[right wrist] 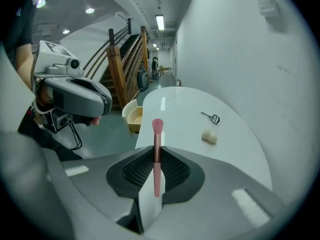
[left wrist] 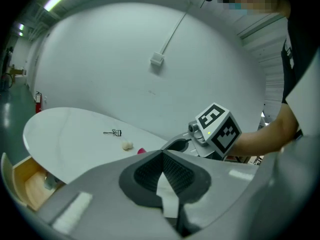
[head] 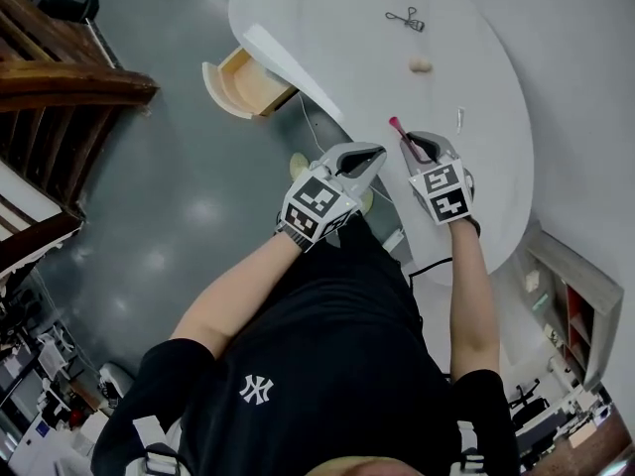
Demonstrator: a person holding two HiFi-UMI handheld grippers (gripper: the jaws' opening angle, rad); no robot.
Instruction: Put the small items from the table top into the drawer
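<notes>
Pink brush (right wrist: 157, 154): clamped in the right tool (head: 422, 149), jaws shut on the handle. Handle runs straight along the jaw line and the pink bristle head sticks out past the tips. In the head view the bristle end points to about 10 o'clock from the tool, over the near edge of the white counter (head: 347, 48).

Left tool (left wrist: 162, 171): jaws together, nothing between them. It's off the counter edge, just beside the right tool at its 9 o'clock, over the grey floor (head: 169, 167).

Left on the counter, head view:
- cream lump (head: 421, 64) at 12 o'clock from the right tool, near it
- eyelash curler (head: 405, 18) further out on the same 12 o'clock line, apart from the lump
- small pale item (head: 460, 119) at about 1 o'clock from the right tool, too small to identify

Drawer (head: 243, 82): pulled open at the counter's left edge, about 10 o'clock from both tools, light wood inside. Contents can't be made out from the head view.

Wooden staircase (head: 60, 87) at far 9 to 10 o'clock.
</notes>
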